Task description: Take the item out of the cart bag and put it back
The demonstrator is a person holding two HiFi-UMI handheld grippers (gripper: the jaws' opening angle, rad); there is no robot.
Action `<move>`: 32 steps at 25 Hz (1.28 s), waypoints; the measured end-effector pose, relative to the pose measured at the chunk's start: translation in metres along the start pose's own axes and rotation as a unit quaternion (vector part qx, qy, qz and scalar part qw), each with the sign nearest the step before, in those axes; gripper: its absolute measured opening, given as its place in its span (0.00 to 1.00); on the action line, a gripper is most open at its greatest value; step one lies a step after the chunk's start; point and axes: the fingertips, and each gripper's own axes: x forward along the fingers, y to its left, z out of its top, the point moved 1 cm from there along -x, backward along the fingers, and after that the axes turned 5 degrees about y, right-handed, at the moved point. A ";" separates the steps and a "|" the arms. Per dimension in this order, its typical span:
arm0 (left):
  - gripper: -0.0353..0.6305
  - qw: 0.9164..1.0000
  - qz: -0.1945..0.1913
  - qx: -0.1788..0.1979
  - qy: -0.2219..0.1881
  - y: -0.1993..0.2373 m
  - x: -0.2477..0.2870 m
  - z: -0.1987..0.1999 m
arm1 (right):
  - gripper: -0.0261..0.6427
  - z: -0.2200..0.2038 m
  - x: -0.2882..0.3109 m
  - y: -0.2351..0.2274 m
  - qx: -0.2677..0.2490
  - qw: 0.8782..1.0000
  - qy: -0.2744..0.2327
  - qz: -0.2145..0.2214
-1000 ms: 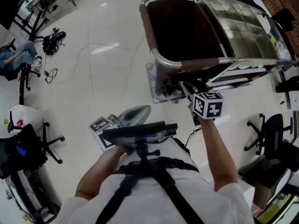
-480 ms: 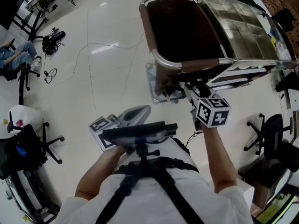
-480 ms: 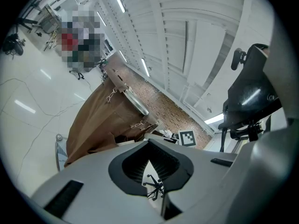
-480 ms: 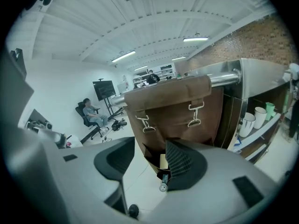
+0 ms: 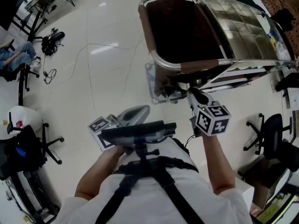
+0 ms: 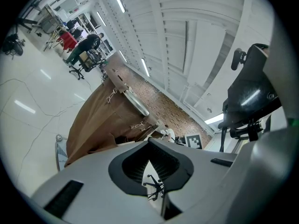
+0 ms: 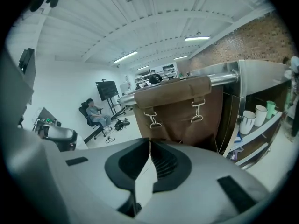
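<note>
Currently the brown fabric cart bag, hung by metal snap clips in a chrome tubular cart frame, shows only a dark interior in the head view. The item itself cannot be seen, so presumably it lies down inside. The right gripper sits outside the bag, just below its near rim, facing the end panel. Its jaws have just been closing and now meet at the tips, leaving a pale sliver behind them that I cannot tell from the white floor — no object identifiable in the grip. The left gripper is held near the body, well apart from the cart, jaws likewise together and empty. Judgement: nothing is visibly out yet — extraction and return both remain.
</note>
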 end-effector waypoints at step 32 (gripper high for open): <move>0.06 1.000 -0.002 0.004 0.003 -0.006 -0.001 -0.005 | 0.04 -0.007 -0.028 0.033 -0.038 0.998 -0.009 0.045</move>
